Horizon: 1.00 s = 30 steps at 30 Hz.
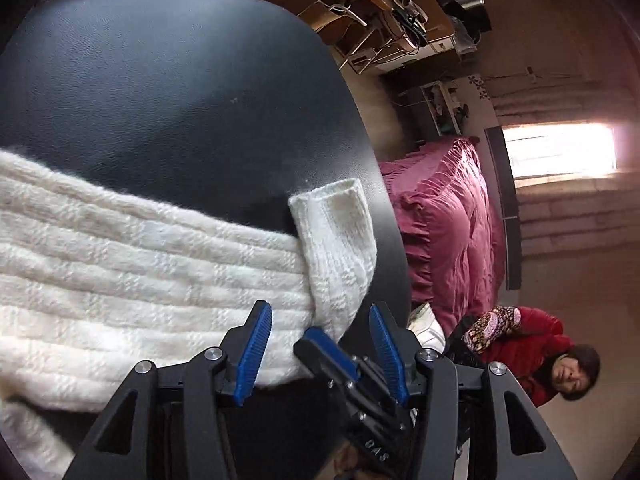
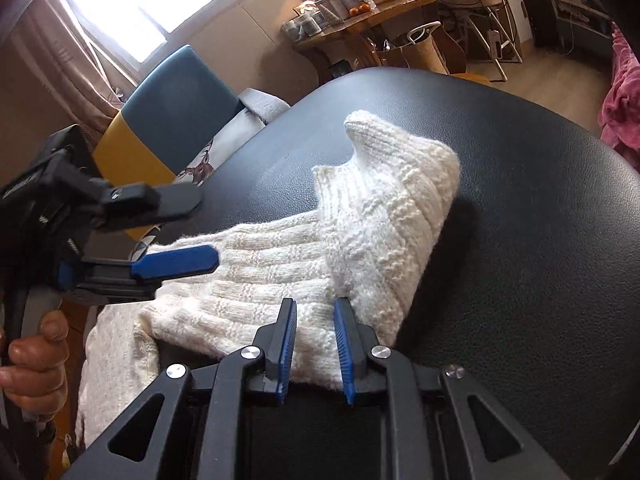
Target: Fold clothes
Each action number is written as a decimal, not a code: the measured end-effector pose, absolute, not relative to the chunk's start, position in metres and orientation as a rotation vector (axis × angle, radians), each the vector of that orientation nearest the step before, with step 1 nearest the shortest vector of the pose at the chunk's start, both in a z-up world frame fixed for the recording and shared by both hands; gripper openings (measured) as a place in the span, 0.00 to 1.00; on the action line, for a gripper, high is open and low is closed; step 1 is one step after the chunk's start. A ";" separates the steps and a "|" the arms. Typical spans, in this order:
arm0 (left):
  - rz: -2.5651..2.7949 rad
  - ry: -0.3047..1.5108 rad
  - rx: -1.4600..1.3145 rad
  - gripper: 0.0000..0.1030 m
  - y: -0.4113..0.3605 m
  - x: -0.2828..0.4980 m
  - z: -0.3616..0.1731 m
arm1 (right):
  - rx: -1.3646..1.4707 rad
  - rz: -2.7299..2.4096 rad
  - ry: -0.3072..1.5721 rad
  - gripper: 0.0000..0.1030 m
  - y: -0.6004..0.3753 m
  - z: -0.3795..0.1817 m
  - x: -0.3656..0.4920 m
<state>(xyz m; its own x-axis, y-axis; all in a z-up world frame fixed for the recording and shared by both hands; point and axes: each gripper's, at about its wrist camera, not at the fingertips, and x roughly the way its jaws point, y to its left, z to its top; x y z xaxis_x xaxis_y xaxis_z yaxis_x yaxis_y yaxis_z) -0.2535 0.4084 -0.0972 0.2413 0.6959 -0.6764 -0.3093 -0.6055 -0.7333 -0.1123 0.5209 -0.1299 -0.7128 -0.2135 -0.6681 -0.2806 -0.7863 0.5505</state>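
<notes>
Right claw at frame bottom, jaws parted over the sweater edge; its sleeve runs toward upper right. Left claw open too, nearer the cuff.

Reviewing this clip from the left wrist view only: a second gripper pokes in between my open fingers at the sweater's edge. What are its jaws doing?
Observer: The right gripper has its jaws nearly together, with the white sweater showing in the narrow gap; whether it pinches is unclear.
Operator: What stands beyond the table?
Observer: A blue and yellow chair stands behind the black table, below a window.
</notes>
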 end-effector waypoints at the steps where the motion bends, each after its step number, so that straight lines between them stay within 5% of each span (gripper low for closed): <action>1: 1.490 -0.359 -1.684 0.50 0.417 -0.255 -0.101 | -1.163 2.691 1.039 0.18 0.524 -0.131 -0.110; 13: 1.482 -0.401 -1.756 0.50 0.474 -0.272 -0.133 | -1.047 2.743 1.172 0.20 0.530 -0.136 -0.093; 14: 1.496 -0.385 -1.746 0.46 0.476 -0.271 -0.132 | -1.035 2.744 1.191 0.20 0.532 -0.138 -0.092; 16: 1.524 -0.348 -1.727 0.15 0.479 -0.269 -0.129 | -1.019 2.745 1.212 0.20 0.532 -0.140 -0.091; 18: 1.553 -0.302 -1.706 0.08 0.483 -0.265 -0.126 | -1.010 2.747 1.213 0.20 0.532 -0.140 -0.090; 30: 1.756 -0.528 -1.394 0.06 0.380 -0.296 -0.014 | -0.934 2.730 1.317 0.30 0.526 -0.123 -0.063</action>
<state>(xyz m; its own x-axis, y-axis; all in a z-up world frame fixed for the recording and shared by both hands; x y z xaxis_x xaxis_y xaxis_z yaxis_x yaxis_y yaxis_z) -0.2962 0.3797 -0.0142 -0.0575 0.7984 -0.5994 -0.3357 -0.5809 -0.7415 -0.0629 0.5255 -0.1231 -0.8261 -0.2702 -0.4945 -0.2188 -0.6547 0.7235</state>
